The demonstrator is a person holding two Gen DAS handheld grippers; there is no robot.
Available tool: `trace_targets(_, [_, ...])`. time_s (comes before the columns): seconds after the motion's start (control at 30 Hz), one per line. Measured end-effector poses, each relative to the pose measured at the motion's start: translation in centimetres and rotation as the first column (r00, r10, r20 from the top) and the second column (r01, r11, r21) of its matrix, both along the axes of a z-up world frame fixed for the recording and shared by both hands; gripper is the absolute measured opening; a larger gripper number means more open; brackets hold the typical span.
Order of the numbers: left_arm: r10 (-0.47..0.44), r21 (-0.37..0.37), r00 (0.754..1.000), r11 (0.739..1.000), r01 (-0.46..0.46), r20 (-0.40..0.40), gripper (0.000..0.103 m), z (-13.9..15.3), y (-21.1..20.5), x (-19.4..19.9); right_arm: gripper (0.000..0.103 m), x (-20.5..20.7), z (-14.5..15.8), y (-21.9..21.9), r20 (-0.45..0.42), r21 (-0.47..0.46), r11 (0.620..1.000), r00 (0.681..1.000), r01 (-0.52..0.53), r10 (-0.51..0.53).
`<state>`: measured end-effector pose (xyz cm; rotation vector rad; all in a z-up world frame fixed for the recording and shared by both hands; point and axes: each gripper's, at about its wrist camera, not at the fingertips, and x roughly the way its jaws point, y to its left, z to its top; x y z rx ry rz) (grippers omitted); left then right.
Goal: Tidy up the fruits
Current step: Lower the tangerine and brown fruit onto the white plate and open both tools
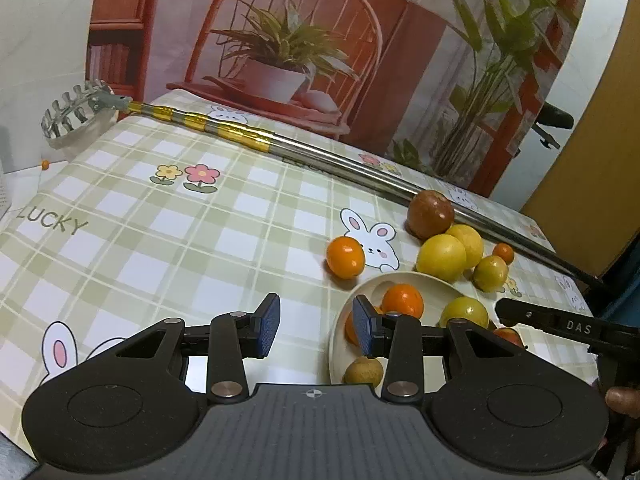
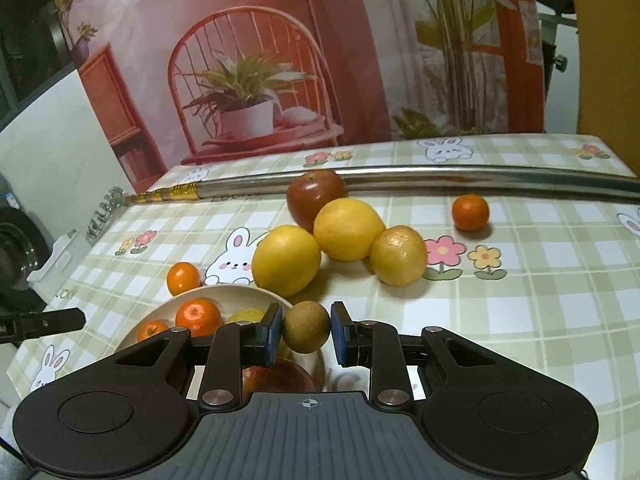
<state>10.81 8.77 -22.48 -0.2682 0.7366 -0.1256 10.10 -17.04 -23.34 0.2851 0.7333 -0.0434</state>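
Observation:
My right gripper (image 2: 306,332) is shut on a small brown-green round fruit (image 2: 306,326), held just above the near right rim of a cream plate (image 2: 236,294). The plate holds two oranges (image 2: 198,316), a yellow fruit (image 2: 248,314) and a red fruit (image 2: 276,376). Behind it on the table lie three yellow fruits (image 2: 286,260), a dark red fruit (image 2: 316,196) and two small oranges (image 2: 470,212). My left gripper (image 1: 316,326) is open and empty, left of the plate (image 1: 340,340). One orange (image 1: 346,257) lies just beyond it.
A long metal pole (image 1: 320,156) with a pronged claw head (image 1: 74,110) lies diagonally across the back of the checked tablecloth (image 1: 160,220). A printed backdrop stands behind the table. The cloth's left half is bare. A finger of the right gripper (image 1: 560,324) reaches over the plate's right side.

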Motion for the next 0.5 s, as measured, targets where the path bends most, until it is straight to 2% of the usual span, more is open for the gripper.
trace_targets(0.17, [-0.027, -0.005, 1.000, 1.000, 0.027, 0.006, 0.044, -0.36, -0.29, -0.01, 0.024, 0.49, -0.66, 0.22, -0.023, 0.024, 1.000, 1.000, -0.015, 0.016])
trace_targets(0.23, [-0.035, -0.003, 0.999, 0.999, 0.035, 0.019, 0.051, -0.37, -0.49, -0.15, 0.024, 0.55, -0.77, 0.31, -0.020, 0.033, 0.999, 1.000, -0.020, 0.021])
trace_targets(0.5, [-0.038, -0.005, 0.999, 0.999, 0.038, 0.001, 0.052, -0.92, -0.60, 0.25, 0.027, 1.05, -0.81, -0.12, -0.030, 0.080, 0.997, 0.999, -0.008, 0.011])
